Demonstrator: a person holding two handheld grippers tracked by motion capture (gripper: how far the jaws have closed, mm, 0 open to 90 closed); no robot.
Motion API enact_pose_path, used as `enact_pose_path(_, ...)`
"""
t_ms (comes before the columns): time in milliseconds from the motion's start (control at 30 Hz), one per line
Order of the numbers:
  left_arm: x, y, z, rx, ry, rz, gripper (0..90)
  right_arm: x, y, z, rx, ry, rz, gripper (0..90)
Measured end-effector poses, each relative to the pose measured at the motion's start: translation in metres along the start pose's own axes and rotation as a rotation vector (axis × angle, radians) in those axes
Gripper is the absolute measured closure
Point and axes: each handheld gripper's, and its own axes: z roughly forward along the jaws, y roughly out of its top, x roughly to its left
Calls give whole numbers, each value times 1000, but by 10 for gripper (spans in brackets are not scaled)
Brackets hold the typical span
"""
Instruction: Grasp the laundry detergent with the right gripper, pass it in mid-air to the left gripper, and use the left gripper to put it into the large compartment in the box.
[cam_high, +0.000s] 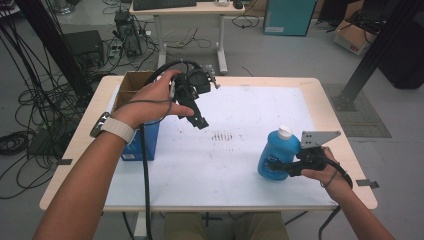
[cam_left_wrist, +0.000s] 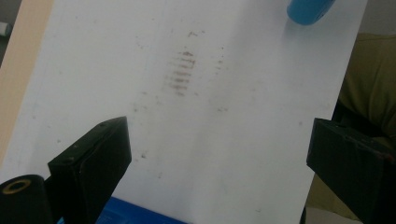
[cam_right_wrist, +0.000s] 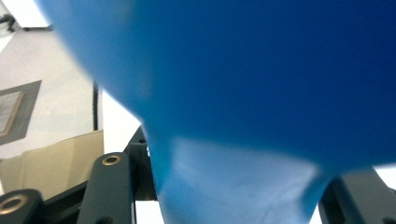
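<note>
High view, lower right of the frame: blue bottle (cam_high: 274, 160) with a white cap (cam_high: 284, 132), leaning a little toward the upper right, clamped low on its body by the right gripper (cam_high: 278, 168). Jaws closed hard from both sides, reaching in from the right edge of the bottle, hand (cam_high: 327, 172) behind them, grey three-cornered plate (cam_high: 316, 138) just above. Probably gripped low so that the neck and cap stay free for whatever comes next, a pour or a placing. Whether the base touches the white mat (cam_high: 220, 165) or hangs just above it: cannot tell.

Right gripper view: blue plastic (cam_right_wrist: 243, 93) pressed close to the lens across most of the frame, narrowing toward the bottom centre between the two black jaws, so bottle seated deep in the grip, not at the tips.

Farther out, upper centre-left of the high view: left gripper (cam_high: 200, 120) raised above the mat, tilted down toward the middle, well apart from the bottle. In the left gripper view, jaws spread wide with nothing between them, stained mat (cam_left_wrist: 182, 74) below, a blue corner of the bottle (cam_left_wrist: 308, 11) at the top right. Likely held open and clear to take the bottle or the cap.

Left edge of the mat: open cardboard box (cam_high: 131, 86) and a blue box (cam_high: 145, 142) beneath the left hand (cam_high: 155, 100).
</note>
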Motion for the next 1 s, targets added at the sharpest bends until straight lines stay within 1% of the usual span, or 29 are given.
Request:
enact_pose_path(33, -2, 1, -1, 3, 0, 2, 65, 0, 3, -1, 4, 12, -2, 425)
enact_pose_path(67, -3, 2, -2, 3, -4, 3, 64, 0, 10, -3, 8, 37, -13, 425)
enact_pose_path(100, -5, 3, -3, 5, -6, 7, 64, 0, 10, -3, 8, 37, -13, 425)
enact_pose_path(167, -8, 5, -5, 9, -13, 21, 64, 0, 18, -5, 18, 61, -29, 425)
enact_pose_path(233, -11, 6, -7, 1, -10, 31, 65, 0, 26, -7, 25, 84, -45, 425)
enact_pose_path(300, -14, 8, -9, -3, -21, 36, 65, -1, 32, -7, 28, 105, -59, 424)
enact_pose_path(333, -15, 9, -10, -6, -21, 40, 65, -1, 39, -8, 38, 123, -79, 424)
enact_pose_path(367, -16, 10, -11, -2, -28, 42, 65, -1, 39, -8, 38, 123, -79, 424)
enact_pose_path(400, -17, 11, -11, -2, -31, 40, 65, -1, 42, -7, 46, 135, -83, 424)
enact_pose_path(467, -18, 13, -14, -4, -30, 50, 65, -2, 48, -7, 54, 150, -96, 424)
enact_pose_path(500, -18, 13, -15, -13, -35, 44, 65, -2, 51, -6, 59, 159, -103, 424)
enact_pose_path(533, -19, 14, -16, -8, -34, 53, 65, -2, 54, -6, 63, 166, -110, 424)
enact_pose_path(567, -19, 15, -17, -10, -38, 54, 64, -3, 56, -6, 68, 173, -116, 425)
enact_pose_path(667, -21, 17, -19, -15, -34, 62, 50, -4, 65, -4, 69, 197, -131, 424)
enact_pose_path(700, -21, 17, -20, -10, -42, 66, 41, -5, 66, -3, 68, 203, -136, 424)
enact_pose_path(733, -22, 18, -20, -18, -35, 63, 40, -5, 69, -3, 71, 212, -139, 424)
enact_pose_path(767, -22, 18, -21, -6, -42, 66, 40, -6, 71, -2, 74, 217, -144, 424)
enact_pose_path(867, -23, 19, -21, -8, -32, 72, 40, -8, 78, 1, 89, 237, -165, 424)
enact_pose_path(900, -23, 20, -22, -6, -39, 75, 40, -8, 80, 2, 90, 240, -168, 425)
enact_pose_path(933, -24, 20, -22, -16, -35, 73, 40, -8, 82, 3, 92, 246, -174, 424)
enact_pose_path(967, -24, 20, -23, -16, -36, 76, 40, -9, 84, 4, 92, 253, -175, 424)
enact_pose_path(1000, -25, 21, -23, -17, -44, 78, 40, -9, 86, 5, 93, 257, -177, 425)
